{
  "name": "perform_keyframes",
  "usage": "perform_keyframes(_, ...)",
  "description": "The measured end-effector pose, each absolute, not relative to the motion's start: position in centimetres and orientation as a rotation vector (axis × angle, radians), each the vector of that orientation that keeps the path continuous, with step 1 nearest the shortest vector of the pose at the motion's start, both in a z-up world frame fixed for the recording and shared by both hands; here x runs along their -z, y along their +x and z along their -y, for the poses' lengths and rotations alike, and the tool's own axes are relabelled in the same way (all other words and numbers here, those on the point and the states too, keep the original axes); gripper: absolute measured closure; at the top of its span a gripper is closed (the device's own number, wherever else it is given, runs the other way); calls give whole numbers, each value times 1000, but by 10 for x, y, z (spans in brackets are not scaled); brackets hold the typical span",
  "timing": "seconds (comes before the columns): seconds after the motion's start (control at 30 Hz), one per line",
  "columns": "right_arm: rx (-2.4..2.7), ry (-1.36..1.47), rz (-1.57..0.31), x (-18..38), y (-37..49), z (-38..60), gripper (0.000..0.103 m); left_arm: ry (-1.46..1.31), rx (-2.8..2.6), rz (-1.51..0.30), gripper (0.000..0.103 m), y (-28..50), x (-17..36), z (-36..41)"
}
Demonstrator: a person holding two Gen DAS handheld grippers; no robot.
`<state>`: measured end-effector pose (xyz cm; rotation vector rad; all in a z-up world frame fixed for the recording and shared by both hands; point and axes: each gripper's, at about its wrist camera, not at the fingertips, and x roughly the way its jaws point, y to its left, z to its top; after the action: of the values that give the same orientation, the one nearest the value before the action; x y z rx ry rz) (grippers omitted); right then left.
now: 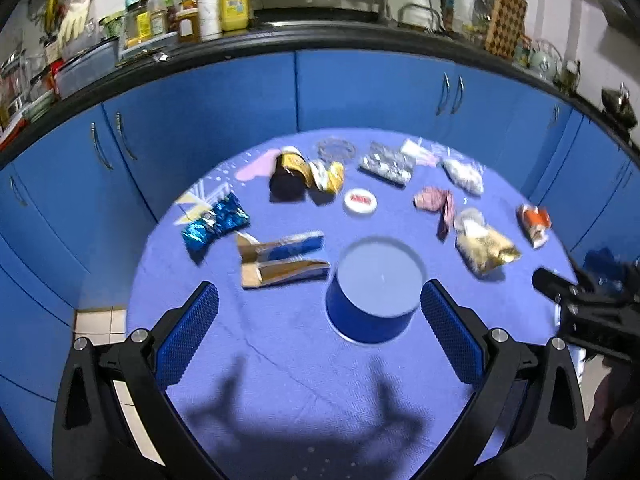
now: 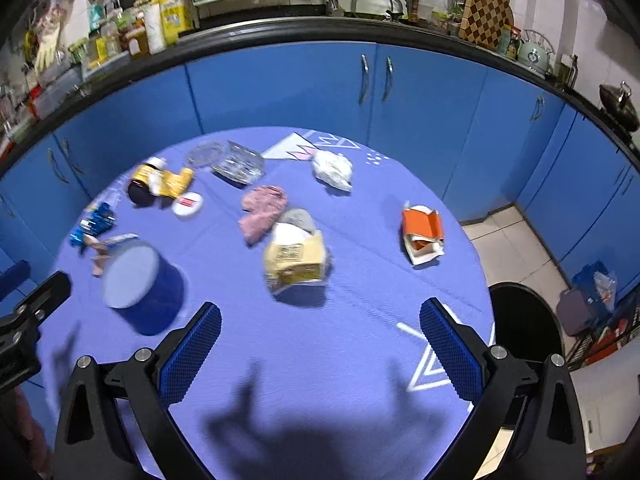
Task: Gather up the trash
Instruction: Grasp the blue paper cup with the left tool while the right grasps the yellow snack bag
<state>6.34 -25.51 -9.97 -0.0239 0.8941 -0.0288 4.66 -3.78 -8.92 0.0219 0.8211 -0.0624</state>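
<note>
Trash is scattered over the round table (image 2: 360, 320), the yellow packet (image 2: 294, 262) lying just beyond the wide-open, empty right gripper (image 2: 320, 324), while the left gripper (image 1: 319, 304), equally open and empty, is faced by the blue tub (image 1: 374, 294).

On the desk (image 1: 280, 360), the tub (image 1: 374, 298) sits nearest me, just ahead of my left claw (image 1: 319, 336). A flattened carton (image 1: 280, 258) lies to its left, a round lid (image 1: 360, 201) behind it, a crumpled bag (image 1: 484, 248) to its right. Beyond the desk stand cabinets (image 1: 360, 88).
</note>
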Motion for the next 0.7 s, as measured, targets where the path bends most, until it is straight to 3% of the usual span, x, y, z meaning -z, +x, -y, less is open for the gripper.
perform_keyframes(0.37, -40, -43, -944, 139, 94, 260, 6, 120, 104, -927, 4, 82, 132, 71)
perform_keyframes(0.53, -77, -54, -940, 145, 110, 252, 6, 115, 113, -963, 21, 96, 142, 73)
perform_keyframes(0.7, -136, -36, -927, 148, 118, 244, 7, 105, 121, -984, 27, 104, 148, 70)
